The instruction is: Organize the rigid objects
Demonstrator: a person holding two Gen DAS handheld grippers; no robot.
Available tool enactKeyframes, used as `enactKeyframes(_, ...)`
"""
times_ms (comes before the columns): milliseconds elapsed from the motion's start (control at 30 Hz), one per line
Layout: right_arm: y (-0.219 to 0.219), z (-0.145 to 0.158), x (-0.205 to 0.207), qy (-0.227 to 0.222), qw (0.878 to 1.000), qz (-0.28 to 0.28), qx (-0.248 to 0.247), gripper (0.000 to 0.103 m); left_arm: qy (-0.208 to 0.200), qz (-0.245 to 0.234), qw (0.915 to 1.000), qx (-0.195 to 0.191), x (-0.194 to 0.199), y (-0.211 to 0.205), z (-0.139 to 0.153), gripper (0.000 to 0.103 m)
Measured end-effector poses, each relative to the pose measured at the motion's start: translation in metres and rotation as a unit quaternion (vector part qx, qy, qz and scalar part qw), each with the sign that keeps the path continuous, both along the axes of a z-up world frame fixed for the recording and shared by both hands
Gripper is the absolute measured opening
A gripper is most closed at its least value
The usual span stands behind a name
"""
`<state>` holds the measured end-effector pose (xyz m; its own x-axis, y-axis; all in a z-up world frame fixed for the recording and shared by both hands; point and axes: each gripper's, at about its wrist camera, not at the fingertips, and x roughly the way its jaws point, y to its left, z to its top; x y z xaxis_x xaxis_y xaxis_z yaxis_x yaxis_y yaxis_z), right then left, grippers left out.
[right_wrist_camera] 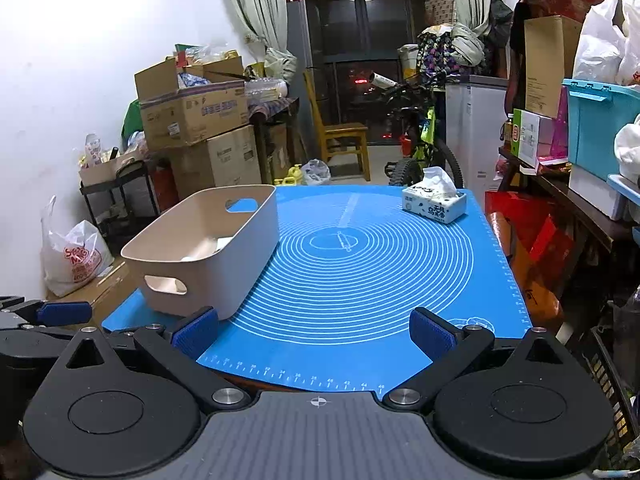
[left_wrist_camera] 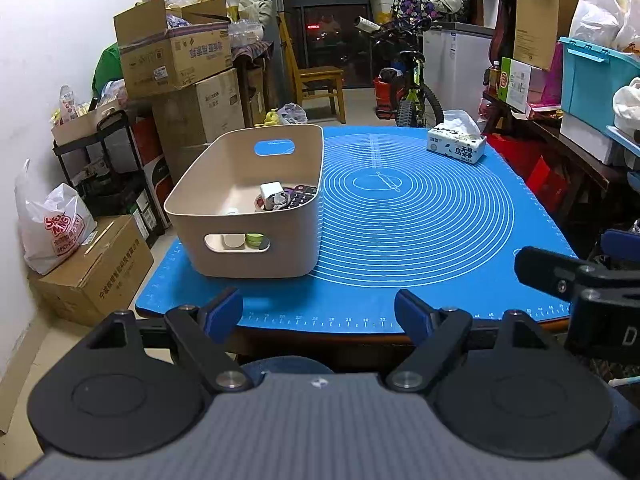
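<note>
Left wrist, beige bin (left_wrist_camera: 256,240), items inside

Beige bin (left_wrist_camera: 248,216) on blue mat (left_wrist_camera: 420,220)

Both cams look fwd along own fingers from the near edge of the blue mat (left_wrist_camera: 420,220), low, aimed toward the far window. Left wrist cam sits just short of the beige bin (left_wrist_camera: 248,216), looking down into it. Right wrist cam sits further right of the bin (right_wrist_camera: 208,248), seeing its side. Shared: bin, mat (right_wrist_camera: 360,272), tissue pack (left_wrist_camera: 456,144) (right_wrist_camera: 434,202).
</note>
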<state>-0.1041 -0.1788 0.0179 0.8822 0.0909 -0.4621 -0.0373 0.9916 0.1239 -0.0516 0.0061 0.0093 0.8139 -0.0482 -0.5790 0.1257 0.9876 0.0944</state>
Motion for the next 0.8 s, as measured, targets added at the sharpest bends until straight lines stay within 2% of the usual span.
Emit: enactKeyframes(800,-0.0009,-0.0038,0.0012,0.006,1.000,-0.003,0.010,0.101,0.005,0.001,1.0000,-0.002,0.0007,0.0019,-0.0011,0.083)
